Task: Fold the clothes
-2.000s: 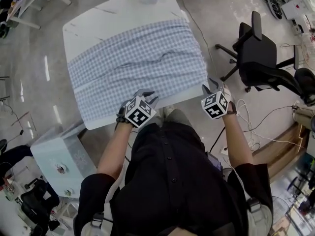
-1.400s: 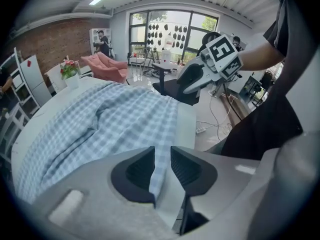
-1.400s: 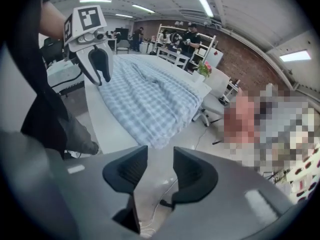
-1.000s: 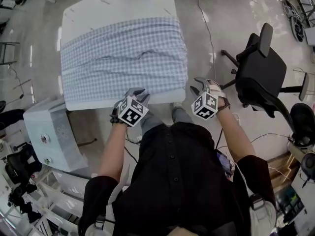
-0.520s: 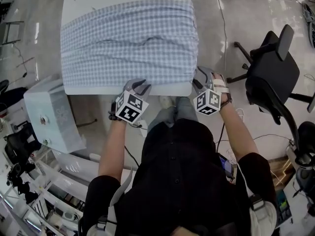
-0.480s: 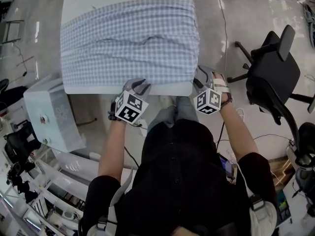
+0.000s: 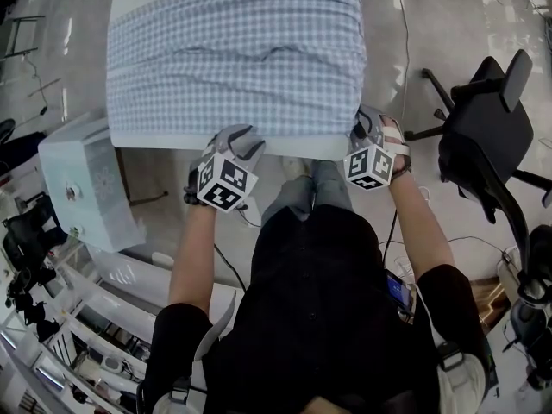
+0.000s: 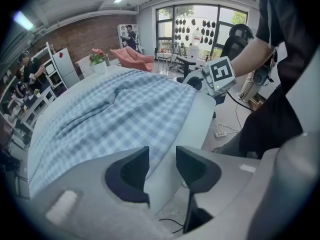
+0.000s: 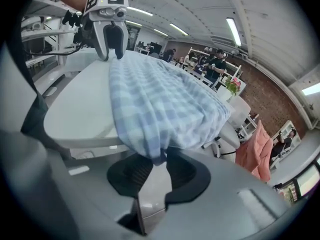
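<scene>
There is one piece of clothing here, a blue-and-white checked cloth [image 7: 233, 54], spread wide over the single white table [image 7: 297, 147] and covering most of the top. A few soft creases run across its middle. Its near hem lies just short of the table's near edge, leaving a bare white strip there, and on the person's right the cloth spills over the side of the table.

Two grippers work at that near edge, one in each hand. The right gripper [image 9: 157, 166] is at the cloth's near right corner: the corner droops down between its two jaws, which are closing and already pinch the tip of the fabric. The left gripper [image 8: 162, 164] sits at the table's near edge further left. Its two jaws stand apart and are opening, with the hem and the table edge seen through the gap and neither pad pressing on the cloth.

Farther out, one black office chair [image 7: 483, 136] stands on the floor to the right, and one pale cabinet [image 7: 82, 184] to the left. One potted plant [image 8: 98, 60] sits beyond the table's far end.
</scene>
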The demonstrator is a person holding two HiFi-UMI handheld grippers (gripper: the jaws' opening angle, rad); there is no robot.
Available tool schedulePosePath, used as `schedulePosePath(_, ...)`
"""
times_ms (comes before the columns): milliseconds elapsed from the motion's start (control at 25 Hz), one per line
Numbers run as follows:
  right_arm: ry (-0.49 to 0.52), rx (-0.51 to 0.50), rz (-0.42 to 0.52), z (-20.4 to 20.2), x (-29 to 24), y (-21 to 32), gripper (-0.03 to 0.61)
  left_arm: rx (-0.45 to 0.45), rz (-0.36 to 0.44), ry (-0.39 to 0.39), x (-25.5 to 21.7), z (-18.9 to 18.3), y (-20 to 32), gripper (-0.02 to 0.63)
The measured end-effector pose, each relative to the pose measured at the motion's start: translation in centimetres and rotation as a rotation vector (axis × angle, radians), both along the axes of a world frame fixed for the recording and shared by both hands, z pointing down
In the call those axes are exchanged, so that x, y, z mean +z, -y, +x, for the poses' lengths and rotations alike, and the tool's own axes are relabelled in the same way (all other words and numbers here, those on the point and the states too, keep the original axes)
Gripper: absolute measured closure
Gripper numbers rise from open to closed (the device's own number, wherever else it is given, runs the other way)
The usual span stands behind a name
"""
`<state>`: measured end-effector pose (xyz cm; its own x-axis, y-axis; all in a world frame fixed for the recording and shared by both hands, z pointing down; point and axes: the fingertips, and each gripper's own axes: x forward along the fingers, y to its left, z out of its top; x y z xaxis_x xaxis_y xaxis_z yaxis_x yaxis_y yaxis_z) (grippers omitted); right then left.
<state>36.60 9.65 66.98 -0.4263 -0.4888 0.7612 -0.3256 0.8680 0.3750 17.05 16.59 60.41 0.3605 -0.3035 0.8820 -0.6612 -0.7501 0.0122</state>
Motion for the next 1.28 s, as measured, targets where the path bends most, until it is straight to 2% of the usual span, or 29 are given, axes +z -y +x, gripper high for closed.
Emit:
schedulePosePath(80, 0.005, 0.022, 0.008, 0.2, -0.6, 0.3, 0.532, 0.014, 0.006, 0.006, 0.0, -0.3, 0.2, 0.439)
schedulePosePath(200, 0.024, 0.052, 0.003, 1.1, -2.1, 0.2, 0.555, 0.052, 0.024, 0.019, 0.2, -0.2, -0.1, 0.434)
schedulePosePath(600, 0.015, 0.090, -0.014, 2.7, -9.5, 0.2, 0.557, 0.153, 0.047, 0.003, 0.6, 1.5, 0.5, 0.422)
schedulePosePath(880, 0.020, 0.096, -0.019, 1.9, -14.3, 0.3, 0.555, 0.159, 0.051, -0.004, 0.4, 1.1, 0.6, 0.422)
schedulePosePath(1280, 0.033, 0.119, -0.006, 0.9, -18.1, 0.5, 0.555, 0.160, 0.067, -0.012, 0.3, -0.7, 1.7, 0.437)
